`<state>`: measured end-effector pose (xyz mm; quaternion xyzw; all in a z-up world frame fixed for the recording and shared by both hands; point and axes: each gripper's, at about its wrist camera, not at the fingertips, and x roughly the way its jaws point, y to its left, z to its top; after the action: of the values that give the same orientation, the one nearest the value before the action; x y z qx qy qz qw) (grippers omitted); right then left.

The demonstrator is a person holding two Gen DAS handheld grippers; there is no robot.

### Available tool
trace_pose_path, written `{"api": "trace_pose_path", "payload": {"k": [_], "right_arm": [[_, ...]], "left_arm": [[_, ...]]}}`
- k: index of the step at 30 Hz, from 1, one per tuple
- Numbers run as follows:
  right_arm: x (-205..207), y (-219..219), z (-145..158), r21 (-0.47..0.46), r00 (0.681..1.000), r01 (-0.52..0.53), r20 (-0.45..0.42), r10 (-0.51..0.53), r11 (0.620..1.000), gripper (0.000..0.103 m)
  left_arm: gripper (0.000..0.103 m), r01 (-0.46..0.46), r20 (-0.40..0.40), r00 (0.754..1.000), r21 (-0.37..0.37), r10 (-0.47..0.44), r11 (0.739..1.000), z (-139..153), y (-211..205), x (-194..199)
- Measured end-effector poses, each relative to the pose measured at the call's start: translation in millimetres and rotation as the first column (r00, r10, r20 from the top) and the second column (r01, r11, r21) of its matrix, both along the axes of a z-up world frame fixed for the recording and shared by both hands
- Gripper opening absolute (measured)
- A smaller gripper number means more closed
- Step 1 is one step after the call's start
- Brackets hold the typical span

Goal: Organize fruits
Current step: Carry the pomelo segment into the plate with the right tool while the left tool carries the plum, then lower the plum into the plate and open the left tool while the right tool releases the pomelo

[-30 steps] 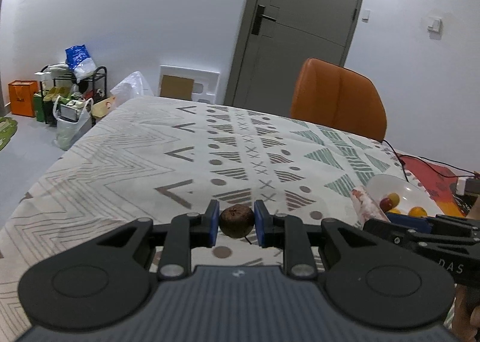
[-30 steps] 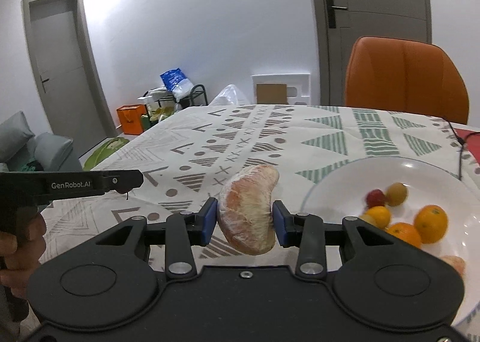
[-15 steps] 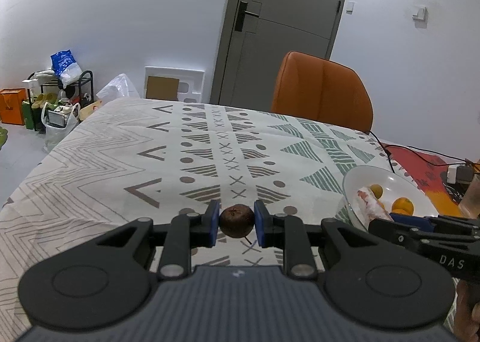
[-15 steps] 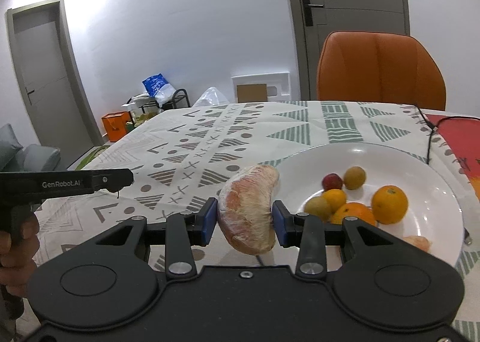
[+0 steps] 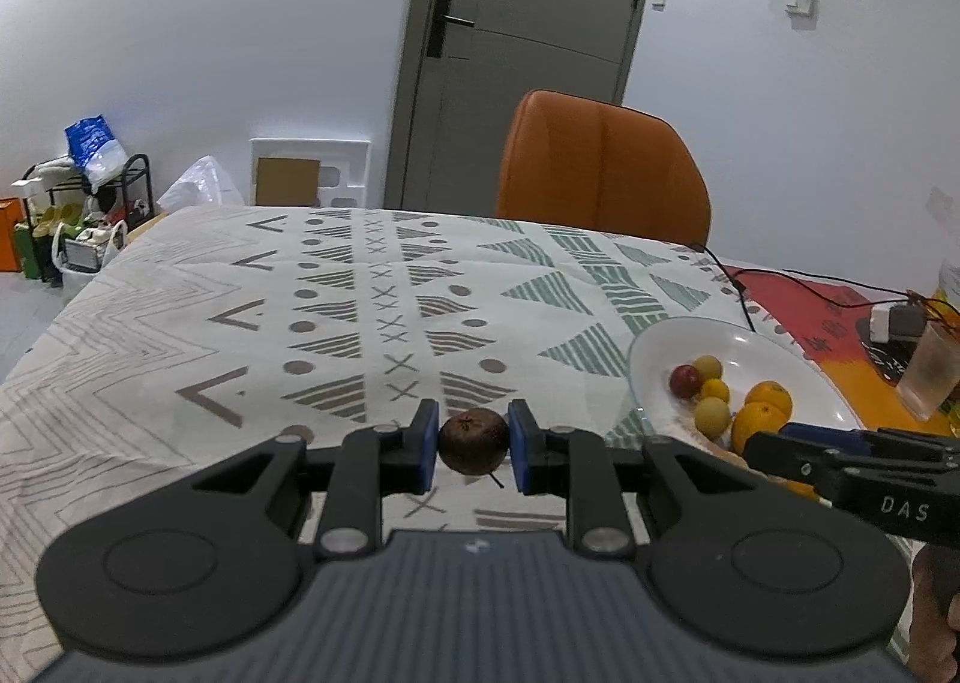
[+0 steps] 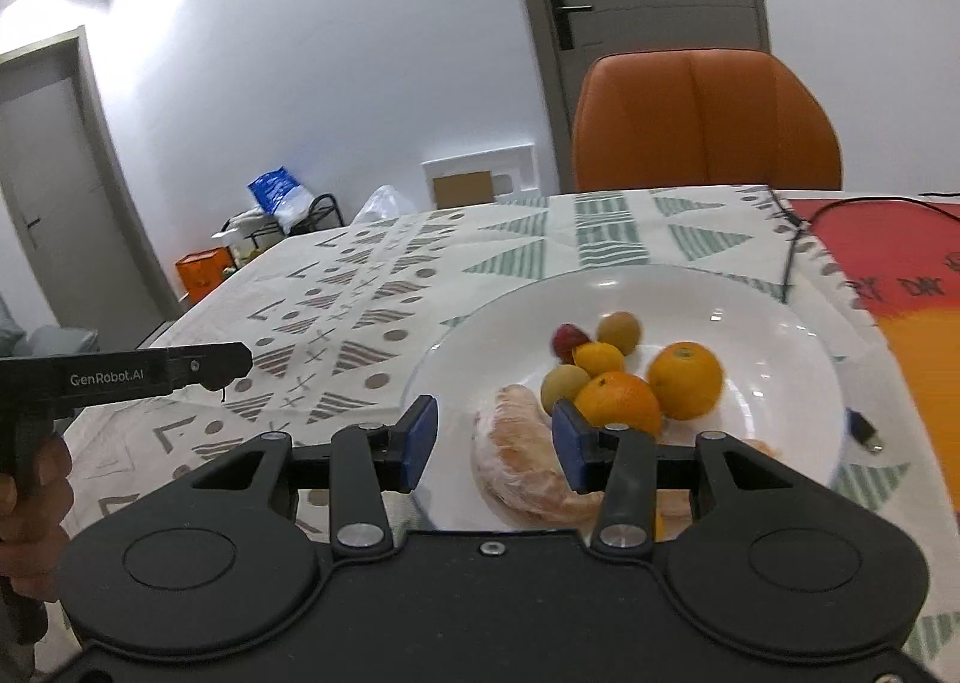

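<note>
While a patterned cloth (image 5: 372,299) of grey chevrons, dots and green striped triangles covers most of the worktop (image 5: 150,323), a red and orange mat (image 6: 900,275) lies over its right end, with a black cable (image 6: 798,239) trailing across the seam between them. Beyond the far edge stands an orange chair (image 5: 600,173) against a pale wall, a grey door (image 5: 528,23) behind it; a cluttered rack (image 5: 90,215) and bags sit on the floor past the far left corner.

Near the worktop's right end rests a white plate (image 6: 780,335) holding two oranges (image 6: 684,377), several small yellow-green fruits and one red one. At the plate's near side lies the wrapped pomelo segment (image 6: 522,461), a crescent in clear film; its long axis runs from the plate's middle toward the near rim, tilted a little to the right.

The right gripper (image 6: 495,446) hangs over that near rim, and its blue fingers (image 6: 420,443) have just been spreading. They stand apart with the segment between them: the left pad is clear of it, while contact at the right pad cannot be told.

The left gripper (image 5: 473,449) is held above the cloth, left of the plate, its fingers (image 5: 426,446) clamped on a small brown round fruit (image 5: 473,440) whose puckered end faces up and toward the camera.
</note>
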<state>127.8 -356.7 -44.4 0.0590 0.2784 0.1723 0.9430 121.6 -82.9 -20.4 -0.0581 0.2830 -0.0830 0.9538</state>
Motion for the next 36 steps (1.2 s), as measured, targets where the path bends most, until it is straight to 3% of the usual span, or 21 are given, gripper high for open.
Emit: {"api": "trace_pose_path", "payload": {"k": [25, 36], "right_arm": [[-25.1, -66.2, -5.7, 0.056, 0.985, 0.171, 0.000, -0.171, 0.984, 0.044], [-29.8, -76.9, -9.0, 0.077, 0.980, 0.197, 0.004, -0.198, 0.977, 0.044]], "left_arm": [[0.023, 0.187, -0.006, 0.982, 0.050, -0.187, 0.981, -4.5, -80.1, 25.6], [0.023, 0.223, -0.015, 0.975, 0.080, -0.222, 0.972, -9.5, -104.8, 41.7]]}}
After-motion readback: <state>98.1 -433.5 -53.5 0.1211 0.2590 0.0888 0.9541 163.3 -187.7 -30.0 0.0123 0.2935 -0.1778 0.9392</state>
